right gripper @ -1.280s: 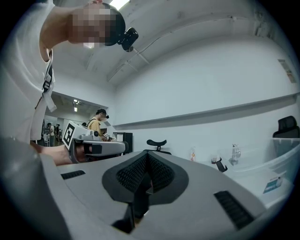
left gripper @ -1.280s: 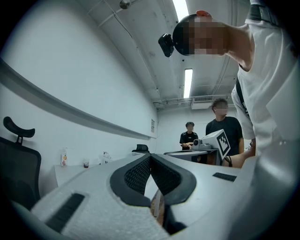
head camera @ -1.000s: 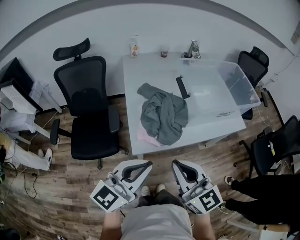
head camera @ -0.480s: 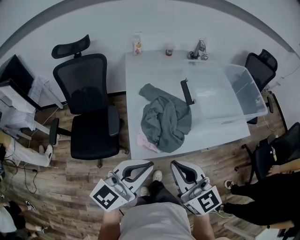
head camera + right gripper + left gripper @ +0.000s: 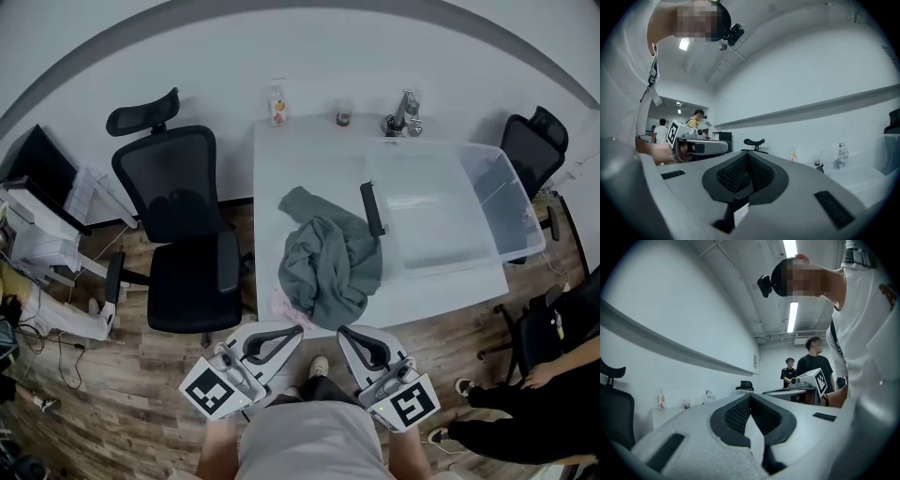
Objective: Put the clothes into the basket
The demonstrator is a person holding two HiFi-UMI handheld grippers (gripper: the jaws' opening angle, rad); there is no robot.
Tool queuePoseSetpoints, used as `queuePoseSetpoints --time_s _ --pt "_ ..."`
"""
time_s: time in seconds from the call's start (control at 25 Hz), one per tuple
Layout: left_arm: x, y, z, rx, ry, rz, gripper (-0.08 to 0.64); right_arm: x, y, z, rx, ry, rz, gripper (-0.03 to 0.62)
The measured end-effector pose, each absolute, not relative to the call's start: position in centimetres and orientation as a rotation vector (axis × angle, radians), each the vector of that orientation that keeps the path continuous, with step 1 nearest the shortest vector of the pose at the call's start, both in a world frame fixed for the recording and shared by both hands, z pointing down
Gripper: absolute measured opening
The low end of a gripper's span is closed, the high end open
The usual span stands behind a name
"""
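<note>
The head view shows the crumpled grey clothes point(image 5: 328, 262) on the white table point(image 5: 281, 169), beside the clear basket point(image 5: 487, 187), with the heap's long axis running from the far left to the near edge. Only the left gripper view shows two people point(image 5: 814, 362) standing beyond; there the left gripper point(image 5: 750, 397) has its jaws together and empty. In the right gripper view the right gripper point(image 5: 747, 154) is likewise closed on nothing.

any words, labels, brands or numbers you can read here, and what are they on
No text here can be read.
Bottle label: too small to read.
Wall sign: blurred, unreadable.
Left marker cube and right marker cube: square patterns only, no letters or numbers.
</note>
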State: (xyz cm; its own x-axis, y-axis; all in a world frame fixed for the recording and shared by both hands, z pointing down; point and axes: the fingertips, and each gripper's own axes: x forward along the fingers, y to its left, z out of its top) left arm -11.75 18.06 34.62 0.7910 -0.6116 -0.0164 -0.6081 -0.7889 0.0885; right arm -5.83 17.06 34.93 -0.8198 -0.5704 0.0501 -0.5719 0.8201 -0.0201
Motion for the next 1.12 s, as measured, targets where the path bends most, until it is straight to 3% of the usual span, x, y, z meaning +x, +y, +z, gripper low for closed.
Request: queuePoseSetpoints --time_s 1.12 --pt "-12.1 7.1 36.8 2.892 -0.912 -0.040 0.005 -6.6 5.6 36.6 1.018 -2.895 0.060 0.003"
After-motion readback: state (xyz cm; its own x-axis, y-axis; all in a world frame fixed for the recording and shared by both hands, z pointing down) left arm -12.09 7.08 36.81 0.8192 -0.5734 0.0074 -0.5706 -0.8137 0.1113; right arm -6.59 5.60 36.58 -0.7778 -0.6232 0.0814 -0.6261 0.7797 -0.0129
